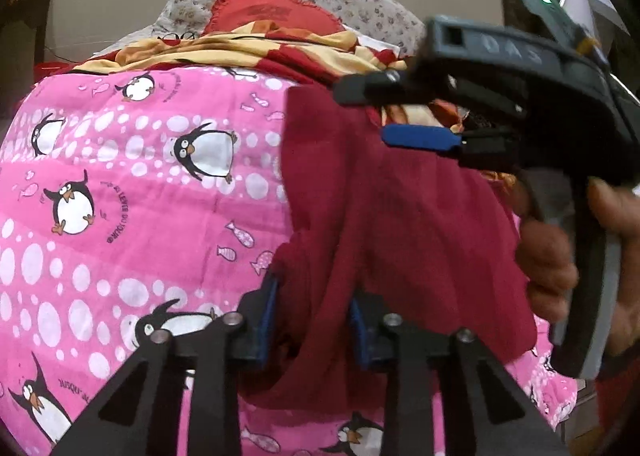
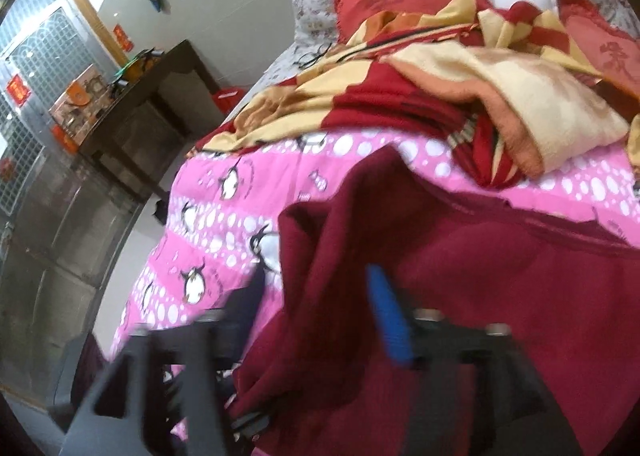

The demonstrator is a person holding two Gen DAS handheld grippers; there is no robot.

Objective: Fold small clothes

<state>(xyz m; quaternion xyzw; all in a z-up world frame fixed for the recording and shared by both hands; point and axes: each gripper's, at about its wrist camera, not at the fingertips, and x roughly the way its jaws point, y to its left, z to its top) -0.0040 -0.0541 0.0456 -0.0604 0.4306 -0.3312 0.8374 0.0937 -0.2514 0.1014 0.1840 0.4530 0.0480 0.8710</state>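
Left hand-held gripper (image 1: 314,320) pinches maroon garment (image 1: 400,216) at frame btm; right hand-held gripper (image 1: 372,112) spread w/ cloth between fingers, so close it first, then keep edges taut & level over pink bedspread (image 1: 120,196).

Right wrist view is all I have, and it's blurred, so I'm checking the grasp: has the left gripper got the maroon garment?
Observer: Yes. The left gripper has a bunched fold of the maroon garment between its blue pads.
Operator: How do my own jaws look from there?
Observer: The right gripper has its jaws apart, and the striped blanket shows through the gap.
Operator: Where is the garment's top edge?
Observer: It runs along the right gripper's upper finger, and the cloth hangs down in front of the pink penguin quilt.
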